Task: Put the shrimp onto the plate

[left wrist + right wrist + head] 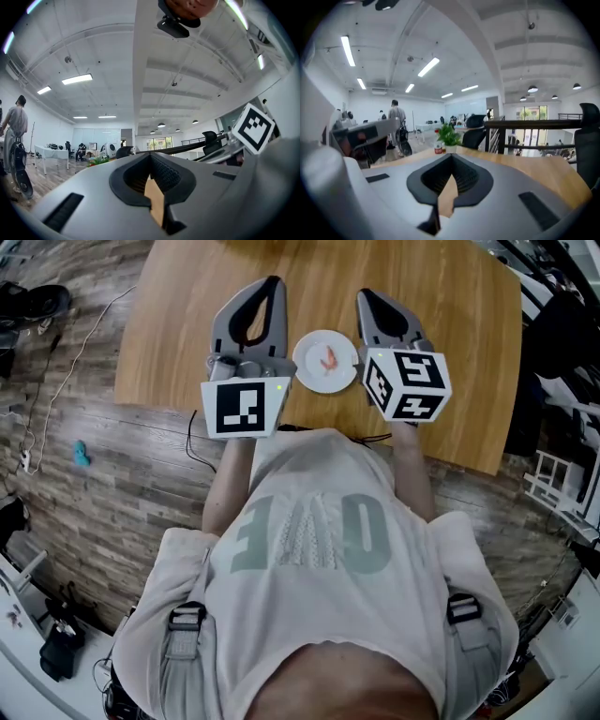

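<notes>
You had the shrimp (329, 359) lying on the white plate (307, 374) on the table (450, 334), so the task looked finished, with your left gripper (272, 284) and right gripper (367, 296) flanking it, both jaws pressed together on nothing.

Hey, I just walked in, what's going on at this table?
A person at a wooden table holds a tool in each hand. The shrimp already lies on the small white plate, so the job looks done. The left tongs and the right tongs flank the plate, one on each side. Both are closed with nothing between them.
</notes>
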A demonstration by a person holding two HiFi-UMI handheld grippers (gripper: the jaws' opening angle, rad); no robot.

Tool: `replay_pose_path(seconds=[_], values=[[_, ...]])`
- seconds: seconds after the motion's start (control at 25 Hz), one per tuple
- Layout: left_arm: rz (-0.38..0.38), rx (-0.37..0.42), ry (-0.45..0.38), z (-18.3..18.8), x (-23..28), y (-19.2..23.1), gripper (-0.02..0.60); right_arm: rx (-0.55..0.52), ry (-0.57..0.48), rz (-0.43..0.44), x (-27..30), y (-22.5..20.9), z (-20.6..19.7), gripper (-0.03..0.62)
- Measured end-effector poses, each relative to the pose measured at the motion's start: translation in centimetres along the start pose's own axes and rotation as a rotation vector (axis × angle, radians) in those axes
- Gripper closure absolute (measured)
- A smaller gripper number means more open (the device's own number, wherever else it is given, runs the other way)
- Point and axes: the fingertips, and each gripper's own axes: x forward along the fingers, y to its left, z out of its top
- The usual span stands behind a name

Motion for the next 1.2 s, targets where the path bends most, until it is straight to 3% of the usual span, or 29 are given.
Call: replay_pose_path(seconds=[0.16, 0.32, 0.52, 0.96, 1.2], values=[[-0.033, 0.010, -0.040, 2.2, 0.3, -1.0, 0.572, -0.030, -0.220, -0.055, -3.6, -0.3, 6.0, 0.574], [-0.063, 0.030, -0.095, 5.1, 0.3, -1.8, 0.572, -0.083, -0.324, -0.097, -6.3, -0.1, 8.0, 0.574], [-0.091, 0.052, -0.154, 7.6, 0.3, -2.7, 0.572, -0.076, -0.339, -0.121, -7.5, -0.4, 7.7, 0.574], [-0.123, 0.061, -0.179, 8.6, 0.3, -3.7, 0.572, -0.058, -0.318, -0.174, -8.5, -1.1, 7.3, 0.574], [-0.123, 0.060, -0.188, 8.6, 0.5, -3.9, 0.572, -0.012, -0.300, -0.101, -7.9, -0.9, 6.9, 0.574]])
